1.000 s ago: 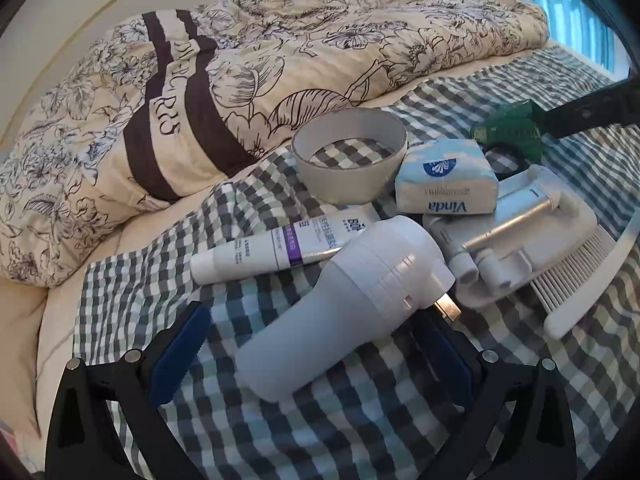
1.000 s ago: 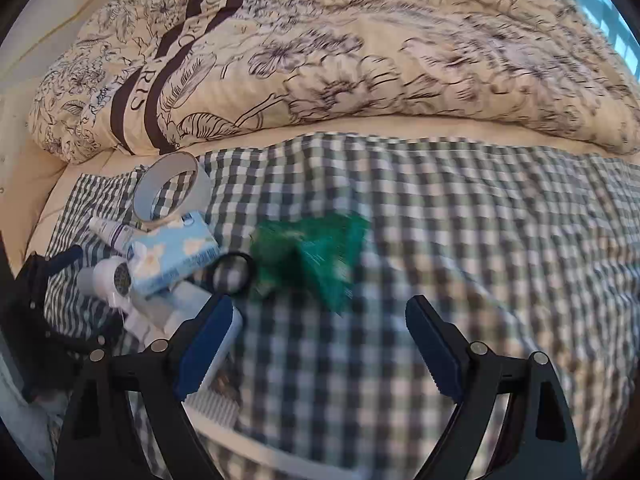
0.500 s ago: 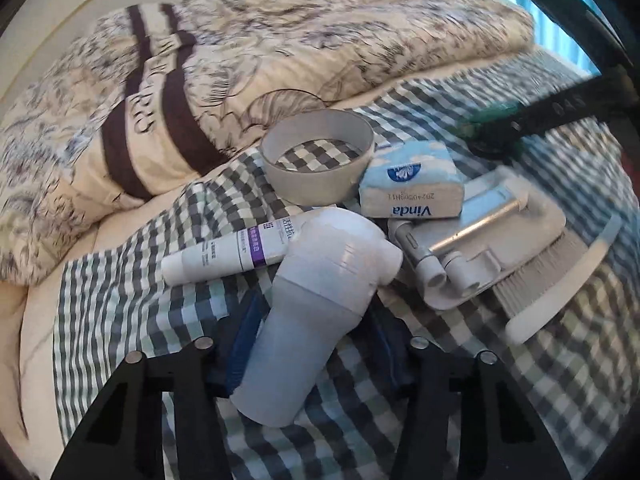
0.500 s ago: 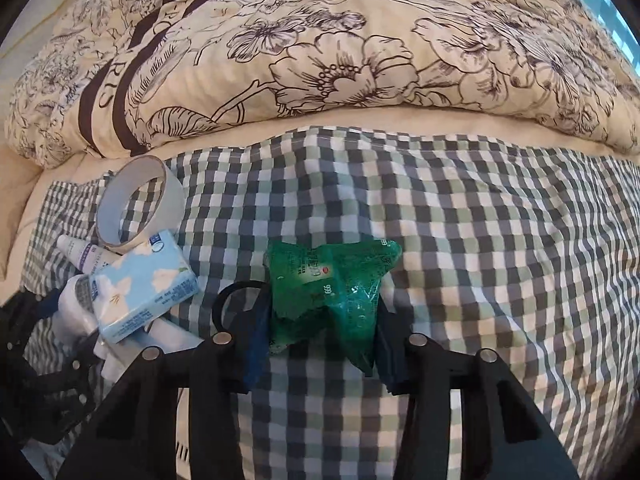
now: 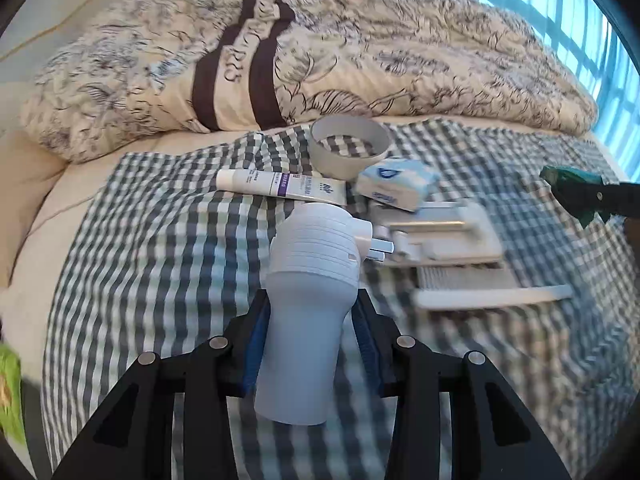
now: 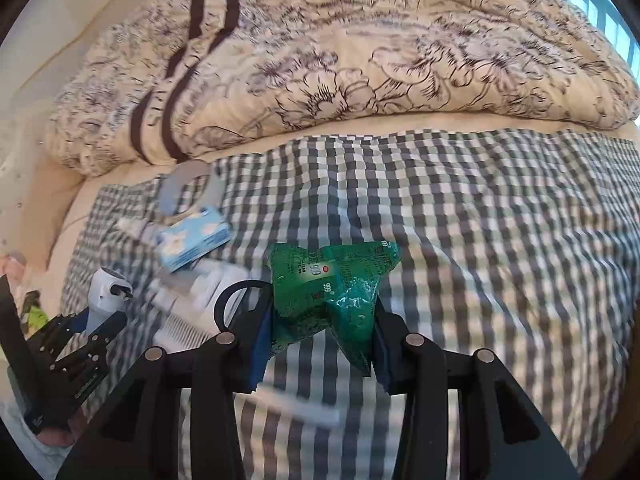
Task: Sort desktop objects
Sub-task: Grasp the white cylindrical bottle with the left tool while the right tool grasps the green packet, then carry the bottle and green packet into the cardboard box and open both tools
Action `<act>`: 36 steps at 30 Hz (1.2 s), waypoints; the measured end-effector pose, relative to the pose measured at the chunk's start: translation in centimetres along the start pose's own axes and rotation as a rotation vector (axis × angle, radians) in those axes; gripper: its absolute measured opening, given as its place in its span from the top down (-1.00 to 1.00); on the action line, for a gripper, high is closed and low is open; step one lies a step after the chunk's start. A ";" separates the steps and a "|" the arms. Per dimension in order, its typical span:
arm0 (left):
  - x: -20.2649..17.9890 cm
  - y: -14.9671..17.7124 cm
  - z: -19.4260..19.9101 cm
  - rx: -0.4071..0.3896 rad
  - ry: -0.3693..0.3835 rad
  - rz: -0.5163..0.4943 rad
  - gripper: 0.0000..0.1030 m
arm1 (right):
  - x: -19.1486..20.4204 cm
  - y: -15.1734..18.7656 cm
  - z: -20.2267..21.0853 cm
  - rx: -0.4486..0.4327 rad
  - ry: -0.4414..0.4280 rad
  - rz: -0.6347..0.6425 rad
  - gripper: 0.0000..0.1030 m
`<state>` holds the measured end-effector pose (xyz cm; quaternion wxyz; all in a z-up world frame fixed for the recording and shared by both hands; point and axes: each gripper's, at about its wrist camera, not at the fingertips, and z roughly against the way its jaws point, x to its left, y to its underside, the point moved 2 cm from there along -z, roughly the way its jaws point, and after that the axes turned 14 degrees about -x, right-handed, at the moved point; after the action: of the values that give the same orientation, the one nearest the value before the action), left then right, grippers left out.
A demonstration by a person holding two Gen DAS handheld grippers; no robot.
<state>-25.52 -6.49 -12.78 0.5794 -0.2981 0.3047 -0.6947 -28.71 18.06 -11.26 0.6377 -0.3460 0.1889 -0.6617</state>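
Pinching a white plug-in device (image 5: 310,304) between its blue pads, the left gripper (image 5: 312,332) holds it above the checked cloth (image 5: 152,264); its jaws have just been closing. Ahead of it lie a tube (image 5: 280,185), a tape ring (image 5: 349,148) and a tissue pack (image 5: 396,184). The right gripper (image 6: 322,340) clamps a crumpled green packet (image 6: 330,292), its jaws pressed against both sides.

the right half of the checked cloth (image 6: 500,220) on the bed lies bare, wide room for a hand-held gripper to pass. the left side is crowded: tape ring (image 5: 349,151), tube (image 5: 280,183), tissue pack (image 5: 396,182), white tray (image 5: 444,236) and comb (image 5: 488,292) lie close together. the heaped floral duvet (image 6: 360,60) walls off the far edge.
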 end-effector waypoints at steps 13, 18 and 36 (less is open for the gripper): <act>-4.1 0.4 11.7 -0.091 -0.030 0.154 0.19 | 0.6 6.0 10.0 -0.022 0.004 0.067 0.13; -4.7 1.8 13.9 -0.086 -0.034 0.154 0.19 | -0.7 10.3 10.5 0.031 -0.029 0.028 0.75; -3.4 6.5 16.2 -0.056 -0.058 0.189 0.19 | 0.7 12.6 10.6 0.000 0.001 0.080 -0.04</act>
<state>-8.56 -5.34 -7.70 0.6424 -0.3043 0.3339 -0.6190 -12.29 17.99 -12.57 0.6634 -0.3380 0.2029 -0.6360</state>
